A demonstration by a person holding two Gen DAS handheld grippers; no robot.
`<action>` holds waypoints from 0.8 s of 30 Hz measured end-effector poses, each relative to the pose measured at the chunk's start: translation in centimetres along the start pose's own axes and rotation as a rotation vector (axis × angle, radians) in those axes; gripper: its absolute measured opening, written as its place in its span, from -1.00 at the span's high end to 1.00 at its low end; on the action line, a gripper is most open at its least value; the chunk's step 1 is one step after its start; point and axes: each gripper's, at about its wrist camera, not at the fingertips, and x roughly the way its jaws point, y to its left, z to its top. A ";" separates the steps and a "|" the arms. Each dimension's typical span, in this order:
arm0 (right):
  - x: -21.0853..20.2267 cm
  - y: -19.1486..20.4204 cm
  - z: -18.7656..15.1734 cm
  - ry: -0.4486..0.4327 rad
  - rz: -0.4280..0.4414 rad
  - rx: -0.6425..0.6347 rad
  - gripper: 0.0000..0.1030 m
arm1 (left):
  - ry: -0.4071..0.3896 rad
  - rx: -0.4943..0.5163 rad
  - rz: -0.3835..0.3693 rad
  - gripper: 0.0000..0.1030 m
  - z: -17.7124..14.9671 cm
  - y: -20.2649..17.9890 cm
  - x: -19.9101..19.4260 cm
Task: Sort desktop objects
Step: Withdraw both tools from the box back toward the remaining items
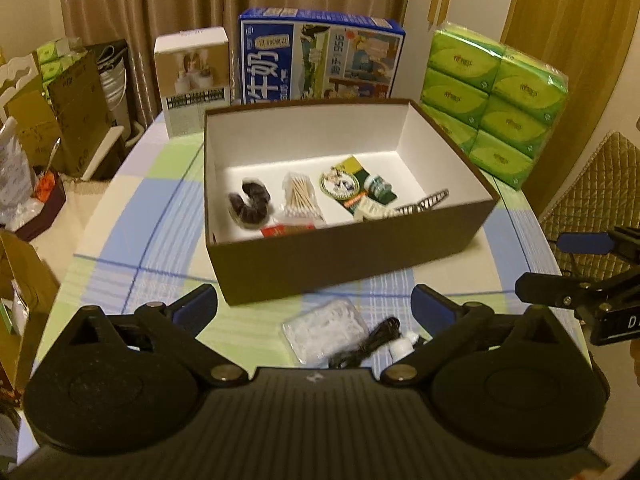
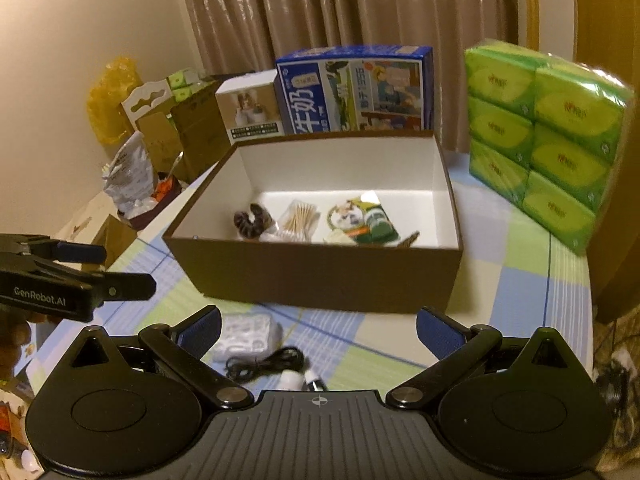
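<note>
A brown open box [image 1: 344,254] [image 2: 320,276] stands mid-table, white inside. It holds a dark hair scrunchie [image 1: 248,204] [image 2: 254,222], a pack of cotton swabs [image 1: 300,198] [image 2: 298,218], a green packet [image 1: 360,192] [image 2: 366,220] and a striped clip [image 1: 424,204]. In front of the box lie a clear bag of white bits [image 1: 324,330] [image 2: 246,336] and a black cable with white plug [image 1: 370,346] [image 2: 272,364]. My left gripper [image 1: 314,308] is open and empty above them. My right gripper [image 2: 318,330] is open and empty too.
Behind the box stand a white carton [image 1: 194,80], a blue milk carton [image 1: 320,58] [image 2: 354,92] and a green tissue pack [image 1: 496,104] [image 2: 548,140]. The checked tablecloth [image 1: 152,216] ends left at stacked cardboard boxes [image 1: 60,108]. A padded chair [image 1: 592,188] is right.
</note>
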 end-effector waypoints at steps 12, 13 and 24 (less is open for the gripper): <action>0.9 -0.2 -4.4 0.073 -0.038 0.005 -0.96 | 0.052 0.007 -0.010 -0.96 -4.4 -0.6 1.2; 1.1 -0.2 -4.9 0.086 -0.037 0.006 -0.96 | 0.056 0.011 -0.007 -0.95 -4.7 -0.6 1.4; 4.2 -0.5 -8.9 0.158 -0.047 -0.014 -0.96 | 0.106 0.021 -0.019 -0.87 -7.4 -0.5 3.6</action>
